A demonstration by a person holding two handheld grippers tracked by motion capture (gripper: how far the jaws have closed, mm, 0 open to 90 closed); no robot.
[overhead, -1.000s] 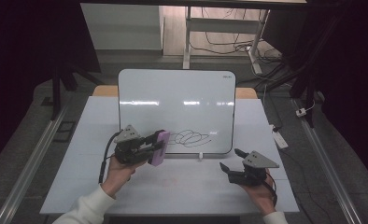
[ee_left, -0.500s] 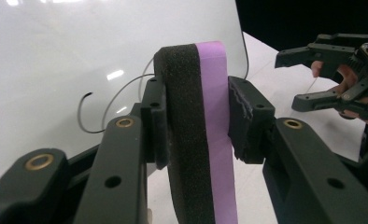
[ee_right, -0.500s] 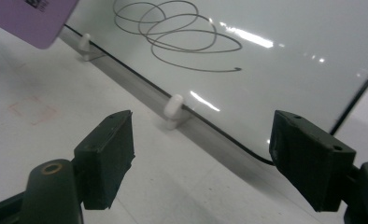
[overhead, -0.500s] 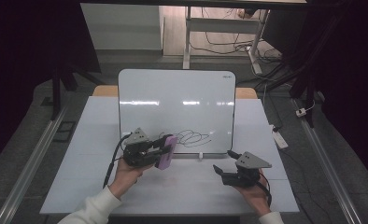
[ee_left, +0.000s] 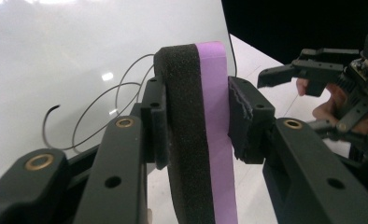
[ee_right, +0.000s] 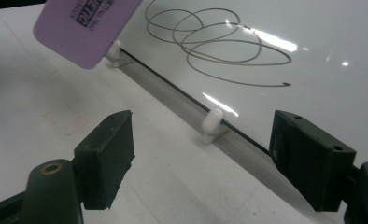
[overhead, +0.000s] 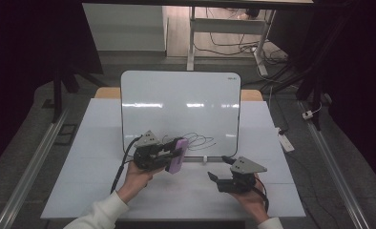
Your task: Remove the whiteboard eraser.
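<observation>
A white whiteboard (overhead: pixel 181 102) stands tilted at the back of the table, with a black scribble (overhead: pixel 199 141) low on it. My left gripper (overhead: pixel 172 153) is shut on a purple eraser (overhead: pixel 178 155) with a black foam face, held just left of the scribble, near the board's bottom edge. In the left gripper view the eraser (ee_left: pixel 205 116) is clamped between both pads, with the scribble (ee_left: pixel 102 107) behind it. My right gripper (overhead: pixel 214 179) hovers open and holds nothing, lower right of the eraser. In the right gripper view my right gripper (ee_right: pixel 205 154) faces the scribble (ee_right: pixel 219 44) and the eraser (ee_right: pixel 86 25).
The white table (overhead: pixel 76 162) carries the board, which rests on small white feet (ee_right: pixel 211 123). A small white device (overhead: pixel 285 142) lies at the table's right edge. Metal rails run along the floor on both sides, and desk legs and cables stand behind.
My left gripper has carried the eraser to the right, closer to the scribble. My right gripper has drifted left toward the table's middle. Both keep the same jaw opening.
</observation>
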